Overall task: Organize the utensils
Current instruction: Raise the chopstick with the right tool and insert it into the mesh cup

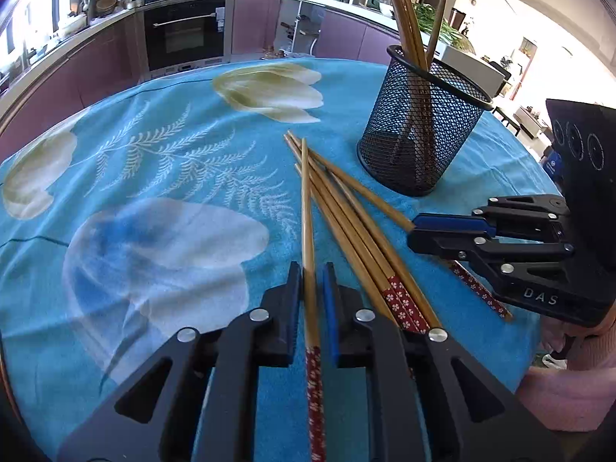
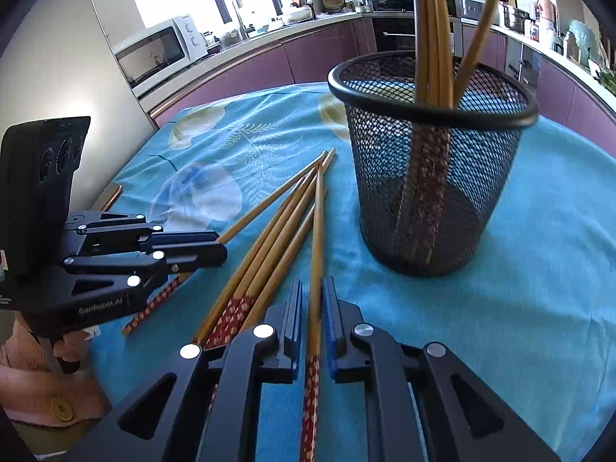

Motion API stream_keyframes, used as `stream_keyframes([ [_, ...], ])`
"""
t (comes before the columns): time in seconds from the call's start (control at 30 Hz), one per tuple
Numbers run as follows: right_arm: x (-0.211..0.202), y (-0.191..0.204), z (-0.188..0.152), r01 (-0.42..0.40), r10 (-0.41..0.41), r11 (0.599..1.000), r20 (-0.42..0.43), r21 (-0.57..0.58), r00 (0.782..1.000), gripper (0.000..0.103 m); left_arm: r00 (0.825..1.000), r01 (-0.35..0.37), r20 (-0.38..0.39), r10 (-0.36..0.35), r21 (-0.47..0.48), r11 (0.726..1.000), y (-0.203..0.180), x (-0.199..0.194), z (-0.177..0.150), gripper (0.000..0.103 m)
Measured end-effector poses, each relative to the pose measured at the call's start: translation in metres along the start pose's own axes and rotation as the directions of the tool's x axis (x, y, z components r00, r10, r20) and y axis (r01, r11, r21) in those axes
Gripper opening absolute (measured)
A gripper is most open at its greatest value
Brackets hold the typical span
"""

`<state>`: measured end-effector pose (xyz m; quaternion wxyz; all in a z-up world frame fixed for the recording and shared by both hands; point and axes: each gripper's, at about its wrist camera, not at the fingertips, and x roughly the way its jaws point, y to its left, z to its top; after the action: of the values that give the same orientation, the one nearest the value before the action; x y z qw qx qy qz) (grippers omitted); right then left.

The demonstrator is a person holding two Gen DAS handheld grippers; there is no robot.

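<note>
Several bamboo chopsticks [image 1: 346, 231] with red flowered ends lie fanned on the blue tablecloth. My left gripper [image 1: 312, 269] straddles one chopstick [image 1: 307, 200] near its red end, and a thin gap shows beside the blue pad, so the jaws are narrowly open. My right gripper [image 2: 312, 283] stands the same way around another chopstick [image 2: 317, 231], with slivers of cloth visible on both sides. Both chopsticks rest on the cloth. A black mesh cup [image 2: 435, 177] just beyond holds several upright chopsticks [image 2: 431, 38]. Each gripper also shows in the other's view, the right gripper [image 1: 414, 233] and the left gripper [image 2: 221, 246].
The tablecloth [image 1: 154, 192] has a flower and fern print. The mesh cup [image 1: 415, 131] stands near the table's far right part. A person's pink sleeve [image 1: 569, 385] is at the near edge. Kitchen counters, an oven and a microwave [image 2: 154, 54] lie beyond the table.
</note>
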<state>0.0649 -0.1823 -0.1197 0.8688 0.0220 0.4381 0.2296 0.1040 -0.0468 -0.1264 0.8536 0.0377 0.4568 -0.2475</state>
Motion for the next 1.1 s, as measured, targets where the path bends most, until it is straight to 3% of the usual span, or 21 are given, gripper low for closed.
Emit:
stream_keyframes([
  [0.2, 0.007, -0.002, 0.008, 0.007, -0.007, 1.0, 0.003, 0.001, 1.0, 0.01, 1.0, -0.012, -0.012, 0.012, 0.011, 1.0, 0.001, 0.008, 0.013, 0.014],
  [0.33, -0.001, -0.004, 0.007, -0.003, 0.003, 1.0, 0.026, 0.007, 1.0, 0.006, 0.999, -0.032, -0.008, 0.032, 0.003, 0.999, -0.001, 0.009, 0.019, 0.008],
  [0.63, -0.053, -0.003, 0.008, -0.06, 0.062, 0.998, 0.157, -0.017, 0.986, 0.006, 0.993, 0.044, 0.106, -0.046, 0.021, 0.999, -0.011, -0.039, 0.027, 0.007],
  [0.9, -0.096, -0.006, 0.015, -0.069, 0.075, 0.997, 0.273, -0.03, 0.959, 0.006, 0.967, 0.117, 0.223, -0.125, 0.047, 0.992, -0.018, -0.091, 0.039, 0.007],
  [1.1, -0.122, -0.013, 0.025, -0.067, 0.072, 0.997, 0.351, -0.027, 0.934, 0.006, 0.935, 0.168, 0.312, -0.169, 0.031, 0.985, -0.016, -0.117, 0.05, 0.007],
])
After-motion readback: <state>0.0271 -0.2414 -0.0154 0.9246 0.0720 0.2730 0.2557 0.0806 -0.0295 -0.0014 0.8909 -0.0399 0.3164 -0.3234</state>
